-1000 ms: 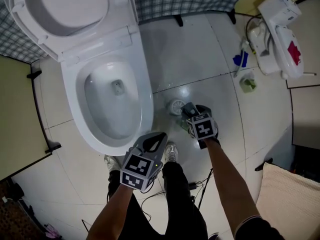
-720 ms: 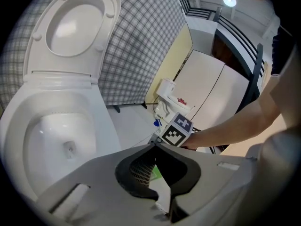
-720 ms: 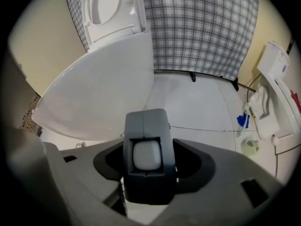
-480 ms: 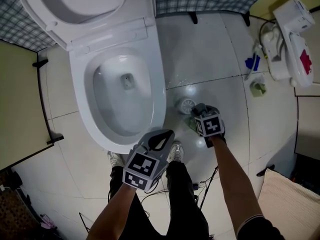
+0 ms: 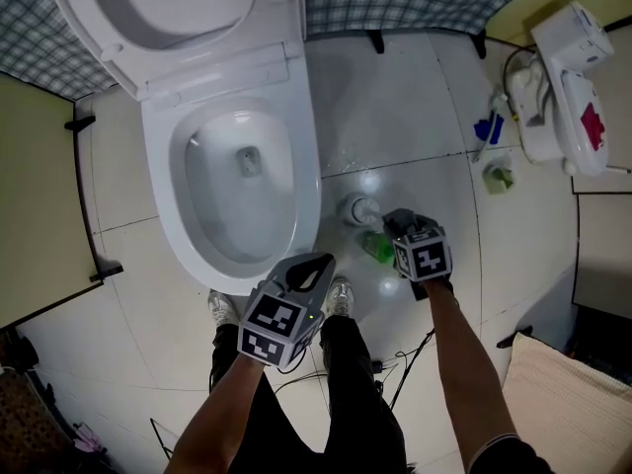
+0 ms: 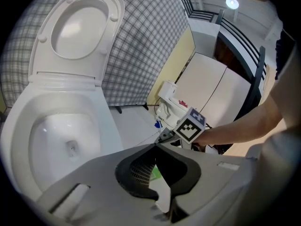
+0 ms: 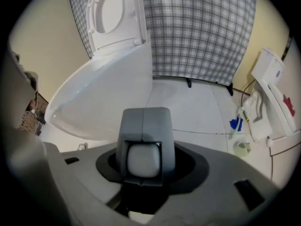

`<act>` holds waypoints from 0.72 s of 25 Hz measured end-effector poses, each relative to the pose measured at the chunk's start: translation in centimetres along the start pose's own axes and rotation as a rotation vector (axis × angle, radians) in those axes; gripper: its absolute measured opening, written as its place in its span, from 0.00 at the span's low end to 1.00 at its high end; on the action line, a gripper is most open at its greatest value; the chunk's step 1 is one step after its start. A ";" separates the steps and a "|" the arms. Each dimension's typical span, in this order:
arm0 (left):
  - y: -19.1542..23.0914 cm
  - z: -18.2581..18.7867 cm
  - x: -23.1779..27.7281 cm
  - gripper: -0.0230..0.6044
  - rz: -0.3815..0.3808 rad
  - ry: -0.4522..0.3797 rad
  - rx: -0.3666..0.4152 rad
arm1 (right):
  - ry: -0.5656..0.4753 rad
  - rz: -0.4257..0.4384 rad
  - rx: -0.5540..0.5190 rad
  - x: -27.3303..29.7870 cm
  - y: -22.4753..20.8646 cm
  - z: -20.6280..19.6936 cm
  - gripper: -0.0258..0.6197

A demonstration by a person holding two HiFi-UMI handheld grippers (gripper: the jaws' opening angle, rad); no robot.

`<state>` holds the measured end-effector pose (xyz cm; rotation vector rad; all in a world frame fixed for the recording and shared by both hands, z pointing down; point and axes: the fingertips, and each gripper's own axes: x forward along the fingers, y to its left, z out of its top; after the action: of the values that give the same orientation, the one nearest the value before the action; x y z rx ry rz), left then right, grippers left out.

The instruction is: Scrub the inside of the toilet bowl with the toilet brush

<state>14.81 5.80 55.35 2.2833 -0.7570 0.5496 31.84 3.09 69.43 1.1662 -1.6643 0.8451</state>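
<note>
Head view has the toilet [image 5: 302, 181] with its lid [image 5: 168, 8] raised, and everything else lies around it. Water sits low in the bowl and nothing is in it. Pale floor tiles [image 5: 395, 97] spread to the toilet's right, where a white appliance with a red mark [image 5: 565, 77] lies well away from it.

The left gripper [image 5: 321, 263] hangs just off the toilet's front rim. Its fingertips meet and carry nothing; the left gripper view shows only floor through the loop behind them.

The right gripper [image 5: 392, 227] points steeply down at the floor near the toilet's right front side. Its jaws have just been closing. In the right gripper view its grey fingers [image 7: 131, 126] are clamped around the white rounded handle end of the toilet brush [image 7: 143, 160], which fills the space between them. The brush is thus outside the bowl, to its right.

A round white holder [image 5: 357, 208] stands between the toilet and that gripper. A green piece [image 5: 377, 247] lies just beside the gripper's tips; whether it belongs to the brush is unclear.
</note>
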 end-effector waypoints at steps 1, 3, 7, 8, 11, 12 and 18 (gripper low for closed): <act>-0.2 0.4 -0.3 0.05 0.000 -0.004 -0.003 | -0.015 0.001 0.007 -1.3 0.0 0.3 0.37; -0.6 1.4 -1.1 0.05 0.000 -0.013 -0.005 | -0.051 0.005 0.021 -4.2 0.0 0.9 0.36; -0.9 4.1 -2.9 0.05 0.002 -0.041 0.010 | -0.168 -0.004 0.032 -10.7 0.3 3.6 0.35; -0.8 5.0 -3.5 0.05 0.005 -0.053 0.012 | -0.207 -0.011 0.035 -12.6 0.4 4.6 0.35; -0.4 7.9 -5.8 0.05 0.016 -0.094 0.022 | -0.327 -0.029 0.055 -18.6 0.9 7.8 0.34; -0.1 8.9 -6.6 0.05 0.022 -0.108 0.025 | -0.372 -0.031 0.065 -20.6 1.2 8.9 0.34; 2.1 12.3 -11.8 0.05 0.082 -0.160 0.028 | -0.641 0.040 0.108 -30.2 4.8 15.2 0.33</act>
<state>6.85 0.25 41.15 2.3512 -0.9291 0.4201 27.22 1.00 35.71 1.5952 -2.1767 0.6200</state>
